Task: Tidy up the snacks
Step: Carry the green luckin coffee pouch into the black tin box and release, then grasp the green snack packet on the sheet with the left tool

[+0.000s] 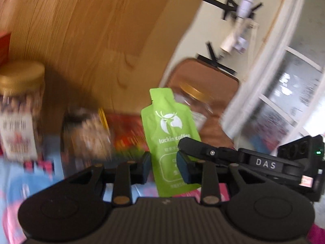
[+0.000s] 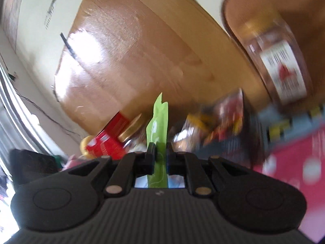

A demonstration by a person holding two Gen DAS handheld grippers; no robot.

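Observation:
A bright green luckin coffee pouch [image 1: 168, 126] stands upright in the left wrist view, its printed face toward the camera. It sits in the gap of my left gripper [image 1: 164, 166], whose pads flank it without pressing flat on it; the right pad overlaps its edge. My right gripper [image 1: 181, 145] reaches in from the right and clamps the pouch at mid-height. The right wrist view shows the pouch [image 2: 159, 118] edge-on, pinched between the pads of my right gripper [image 2: 160, 158]. Both views are motion-blurred.
A gold-lidded jar [image 1: 20, 105] stands at the left, beside blurred snack packets [image 1: 87, 134] and a red packet [image 1: 126, 130]. Another gold-lidded jar [image 2: 280, 61] lies by a brown seat [image 1: 207, 77]. A red box [image 2: 109, 140] lies left. Below are a wooden floor [image 1: 81, 40] and a pink patterned cloth [image 2: 294, 162].

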